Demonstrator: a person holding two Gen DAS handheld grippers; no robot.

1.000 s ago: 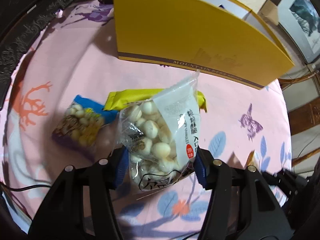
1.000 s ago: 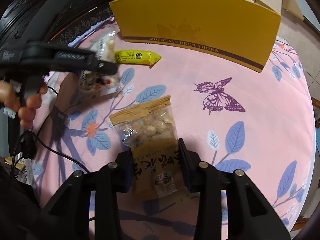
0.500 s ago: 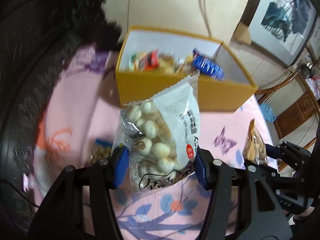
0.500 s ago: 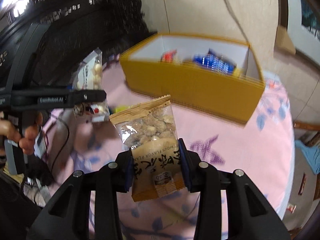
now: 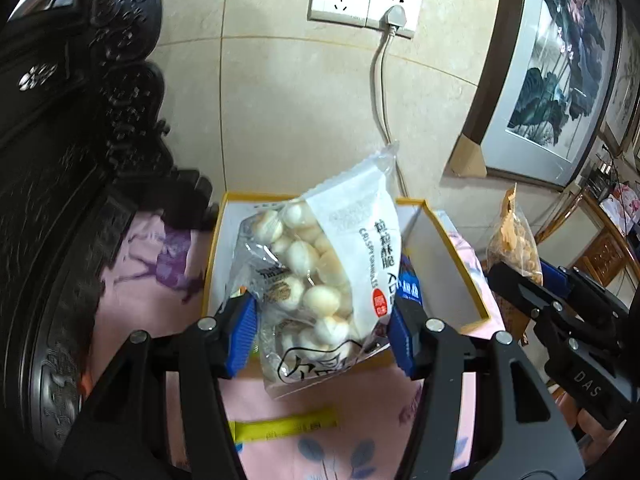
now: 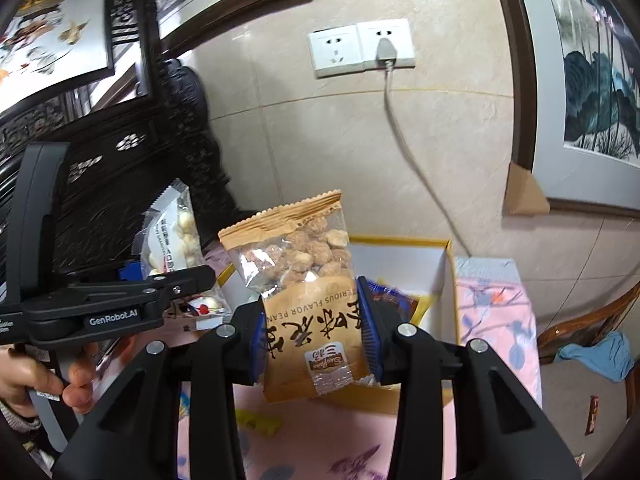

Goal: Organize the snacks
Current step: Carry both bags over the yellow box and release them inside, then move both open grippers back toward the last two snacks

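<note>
Against a tiled wall, the yellow box (image 5: pixel 456 264) sits at the pink tablecloth's (image 5: pixel 152 300) far edge. My left gripper (image 5: pixel 320 334) clenches the white puff-ball bag (image 5: pixel 320 280), my right gripper (image 6: pixel 314 334) the peanut bag (image 6: pixel 308 292); I carry both upright above it, ready to drop in.

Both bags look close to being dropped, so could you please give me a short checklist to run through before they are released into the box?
1. left gripper shut on the white-ball snack bag: ok.
2. right gripper shut on the peanut bag: ok.
3. yellow box open at the top: ok.
4. Bare floor showing inside the box for both bags: ok.
5. Each bag directly over the opening: cannot tell.
6. yellow bar lies on the pink cloth, not yet boxed: not ok.
</note>
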